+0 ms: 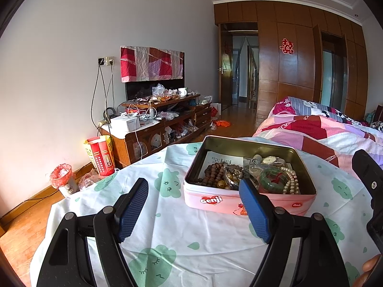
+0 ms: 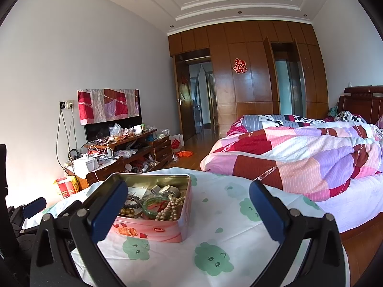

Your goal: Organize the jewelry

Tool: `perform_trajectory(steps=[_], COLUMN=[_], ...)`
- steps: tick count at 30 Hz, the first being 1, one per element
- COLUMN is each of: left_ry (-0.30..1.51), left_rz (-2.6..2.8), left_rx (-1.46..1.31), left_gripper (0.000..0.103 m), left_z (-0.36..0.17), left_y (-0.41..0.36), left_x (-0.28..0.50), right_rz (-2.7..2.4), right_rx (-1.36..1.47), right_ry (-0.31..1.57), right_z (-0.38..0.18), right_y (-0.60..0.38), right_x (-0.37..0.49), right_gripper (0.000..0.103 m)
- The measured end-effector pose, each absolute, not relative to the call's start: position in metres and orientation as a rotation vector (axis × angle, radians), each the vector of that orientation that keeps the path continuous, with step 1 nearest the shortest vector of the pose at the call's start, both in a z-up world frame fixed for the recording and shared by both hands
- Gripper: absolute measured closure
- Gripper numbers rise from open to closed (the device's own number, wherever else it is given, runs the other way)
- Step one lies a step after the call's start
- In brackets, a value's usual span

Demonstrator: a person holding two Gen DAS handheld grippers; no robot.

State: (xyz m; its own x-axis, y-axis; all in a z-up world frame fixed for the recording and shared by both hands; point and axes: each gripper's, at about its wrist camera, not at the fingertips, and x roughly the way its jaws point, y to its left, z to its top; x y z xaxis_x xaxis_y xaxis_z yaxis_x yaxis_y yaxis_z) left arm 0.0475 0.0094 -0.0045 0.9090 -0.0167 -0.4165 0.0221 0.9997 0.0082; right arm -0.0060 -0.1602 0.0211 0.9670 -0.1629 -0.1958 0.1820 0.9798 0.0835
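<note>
The left tongs (image 1: 194, 191) hang wide open above the desk (image 1: 167, 217), with nothing between their blue pads. The right tongs (image 2: 189, 196) are spread just as wide and are also empty. The desk is covered with a white cloth printed with green cloud faces.

Just ahead of the left tongs, near their right-hand finger, sits an open pink tin (image 1: 249, 202). Seen from the right tongs, the tin (image 2: 153, 229) lies ahead and toward their left finger. Inside it lie a brown bead string (image 1: 213, 174), a green bangle (image 1: 273, 179), a strand of pearls (image 1: 292, 181) and a wristwatch (image 1: 269, 160), piled loosely over a printed paper.

Beyond the right tongs, to the right, a bed (image 2: 299, 157) carries a pink and red patchwork quilt. Farther ahead to the left a low wooden cabinet (image 1: 153, 129) stands cluttered against the wall, and wooden wardrobe panels (image 2: 244, 91) close the far end of the room.
</note>
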Motion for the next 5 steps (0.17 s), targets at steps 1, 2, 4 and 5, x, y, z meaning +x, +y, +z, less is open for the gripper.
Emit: perform_trajectory(steps=[1, 2, 4, 5], left_ry=[0.429, 0.429, 0.432, 0.434], left_rz=[-0.020, -0.022, -0.024, -0.022], left_rx=[0.013, 0.013, 0.013, 0.014], left_gripper=[0.024, 0.024, 0.024, 0.024], left_z=[-0.0045, -0.0045, -0.0045, -0.0046], left_y=[0.0093, 0.0094, 0.0095, 0.0096], left_x=[0.0476, 0.0476, 0.0478, 0.0482], right_rz=[-0.176, -0.177, -0.180, -0.182], right_rx=[0.102, 0.103, 0.106, 0.108], right_ry=[0.192, 0.195, 0.199, 0.201], right_z=[0.0202, 0.0192, 0.0185, 0.0186], right_y=[-0.1601, -0.1603, -0.1599, -0.1598], right_x=[-0.0045, -0.0048, -0.0042, -0.0040], right_gripper=[0.000, 0.000, 0.000, 0.000])
